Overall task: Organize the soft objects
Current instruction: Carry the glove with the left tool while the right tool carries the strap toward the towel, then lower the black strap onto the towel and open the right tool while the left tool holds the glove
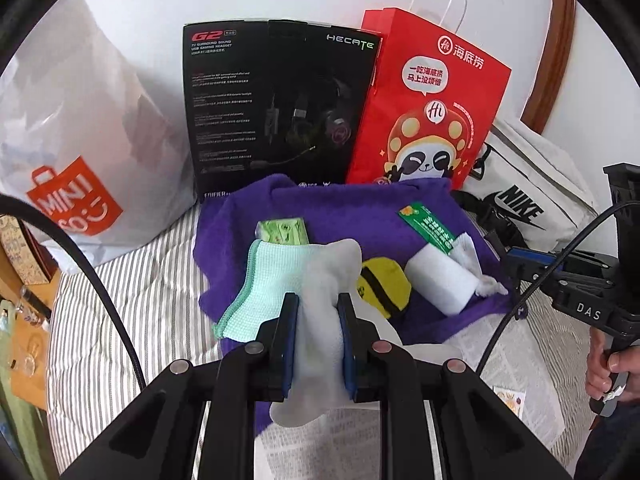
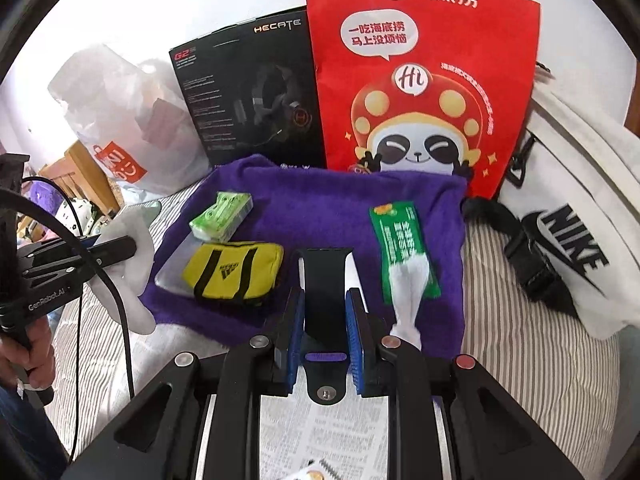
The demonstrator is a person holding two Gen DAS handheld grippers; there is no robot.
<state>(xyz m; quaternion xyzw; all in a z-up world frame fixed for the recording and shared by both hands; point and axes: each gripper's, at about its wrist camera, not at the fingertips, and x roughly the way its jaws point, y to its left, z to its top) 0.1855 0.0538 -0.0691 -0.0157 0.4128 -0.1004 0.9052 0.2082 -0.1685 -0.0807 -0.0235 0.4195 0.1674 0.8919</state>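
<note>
Here the white cloth [image 1: 320, 320] sits pinched between the left gripper's [image 1: 318, 304] jaws.

Items counted — one purple towel [image 2: 328, 200], one yellow pouch [image 2: 234, 270], one green tissue pack [image 2: 222, 216], one green wipe packet [image 2: 404, 248], one black strap [image 2: 324, 280]; behind: one red paper bag [image 2: 420, 80], one black headset box [image 2: 248, 92] — two grippers

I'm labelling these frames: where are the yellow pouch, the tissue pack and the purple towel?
Yellow pouch [image 2: 232, 270], right wrist view, middle of its front panel.
Tissue pack [image 2: 221, 216], right wrist view, centre of its top face.
Purple towel [image 2: 320, 208], right wrist view, bare middle patch.
</note>
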